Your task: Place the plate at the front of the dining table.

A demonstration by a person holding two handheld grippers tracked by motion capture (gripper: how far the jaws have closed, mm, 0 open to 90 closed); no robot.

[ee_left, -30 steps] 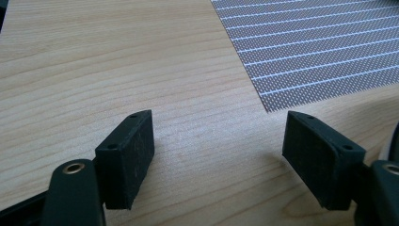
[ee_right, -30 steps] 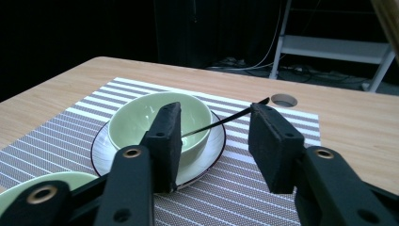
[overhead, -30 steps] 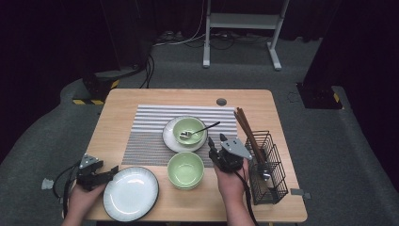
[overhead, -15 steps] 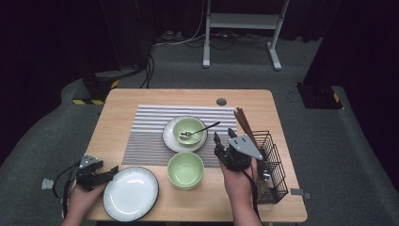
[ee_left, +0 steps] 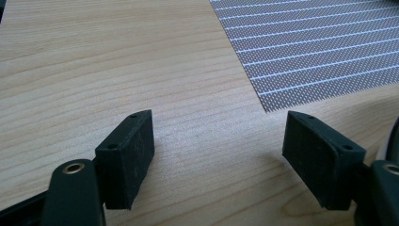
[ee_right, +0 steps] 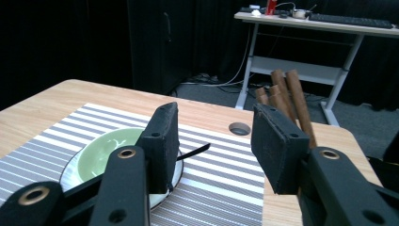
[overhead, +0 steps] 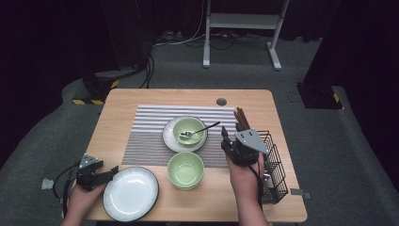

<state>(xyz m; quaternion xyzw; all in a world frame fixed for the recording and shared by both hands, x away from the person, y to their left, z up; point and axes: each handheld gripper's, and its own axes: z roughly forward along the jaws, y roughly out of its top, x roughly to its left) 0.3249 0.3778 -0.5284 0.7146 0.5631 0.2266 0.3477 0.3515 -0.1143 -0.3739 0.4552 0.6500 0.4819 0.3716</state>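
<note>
Since a second ago the right tongs [overhead: 229, 141] have lifted away from the lone green bowl [overhead: 186, 168] and drifted up and to the person's right, toward the wire basket [overhead: 277, 165]; the left tongs [overhead: 104, 176] have not budged beside the white plate [overhead: 131, 193]. Both pairs stand released and empty: in the right gripper view the pads [ee_right: 165, 136] gape with nothing between them, and in the left gripper view the pads [ee_left: 129, 153] hang wide over bare wood at the corner of the striped placemat [ee_left: 310, 42].

By my reading, the step in hand is a reach for the spoon [overhead: 200, 130], whose dark handle [ee_right: 193, 151] pokes out over the rim of the green bowl on the saucer [overhead: 189, 130], just ahead of and below the right tongs. The next move calls for lowering the tongs, lining the pads across the thin handle, and closing on its free end without nudging the bowl or the saucer beneath.

That spoon lies tilted, head down inside the bowl and handle slanting up toward the brown chopsticks [overhead: 241, 118] that stand in the basket. It looks slender and light, likely to pivot if pinched off-centre. Bowl and saucer sit on the placemat, near the middle of the surface [overhead: 122, 108].
</note>
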